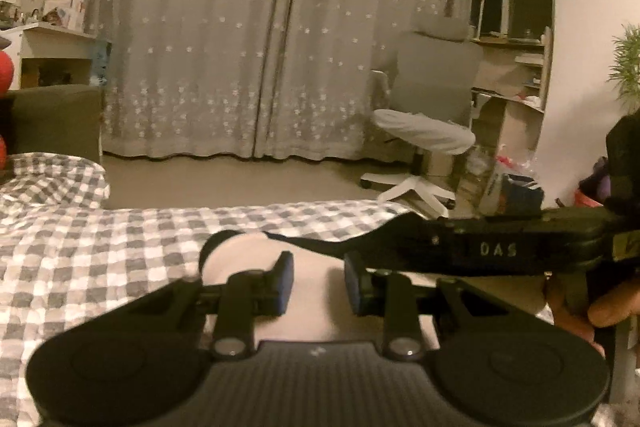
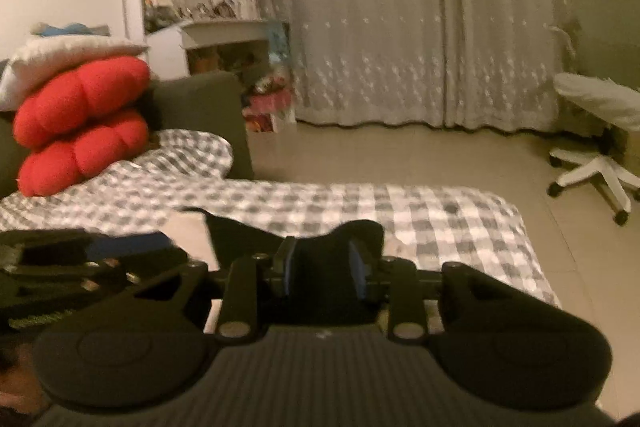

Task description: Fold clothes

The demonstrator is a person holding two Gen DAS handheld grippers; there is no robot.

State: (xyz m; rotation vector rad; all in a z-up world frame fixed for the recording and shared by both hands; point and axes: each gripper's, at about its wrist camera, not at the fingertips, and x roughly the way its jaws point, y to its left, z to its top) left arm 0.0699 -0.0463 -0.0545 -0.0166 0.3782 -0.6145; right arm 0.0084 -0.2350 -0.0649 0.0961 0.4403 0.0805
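A pale garment (image 1: 248,251) with black trim lies bunched on the checked bed cover (image 1: 100,247). My left gripper (image 1: 320,281) holds its blue pads a short way apart, and the pale cloth fills the gap between them. The black side of the right-hand tool (image 1: 500,247) reaches in from the right just above it. In the right wrist view my right gripper (image 2: 323,267) is shut on a hump of the garment's black cloth (image 2: 360,233). To its left, one blue pad (image 2: 128,243) of the left gripper sits beside a pale corner of the garment (image 2: 188,231).
The bed cover (image 2: 440,227) ends at a tiled floor (image 2: 400,155). Two red cushions (image 2: 80,123) under a white pillow lean on a dark sofa arm (image 2: 200,107) at far left. A white office chair (image 1: 432,99) and starred curtains (image 1: 240,47) stand beyond. A person's hand (image 1: 600,311) shows at right.
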